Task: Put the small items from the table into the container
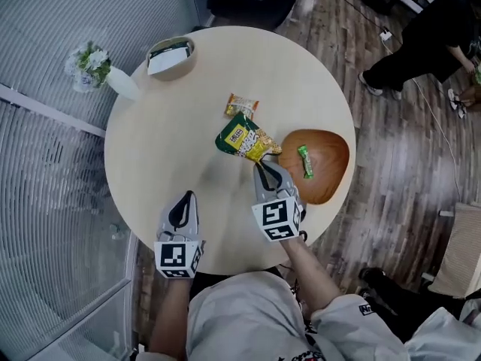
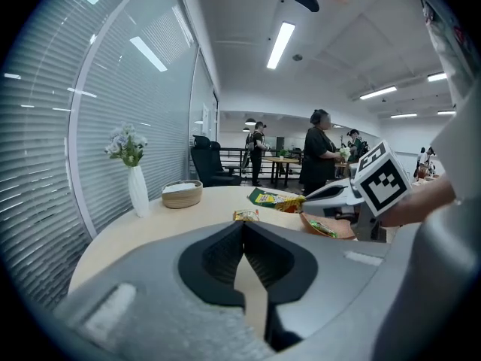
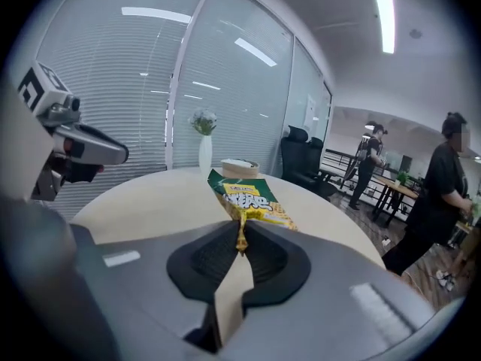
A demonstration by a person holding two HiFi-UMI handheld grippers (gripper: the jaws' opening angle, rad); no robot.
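Note:
My right gripper (image 1: 264, 164) is shut on one corner of a green and yellow snack packet (image 1: 240, 139), which hangs lifted over the middle of the round table (image 1: 150, 149). The right gripper view shows the packet (image 3: 246, 196) pinched between the closed pads (image 3: 240, 235). A small orange packet (image 1: 241, 104) lies further back on the table. To the right is a brown wooden dish (image 1: 331, 173) holding a green wrapped sweet (image 1: 304, 161). My left gripper (image 1: 185, 199) is shut and holds nothing, near the table's front edge; its jaws (image 2: 244, 228) meet.
A round basket (image 1: 171, 57) with white contents stands at the back of the table, and a white vase of flowers (image 1: 96, 68) at the back left. A glass wall runs along the left. A person (image 1: 421, 47) stands on the wooden floor at the far right.

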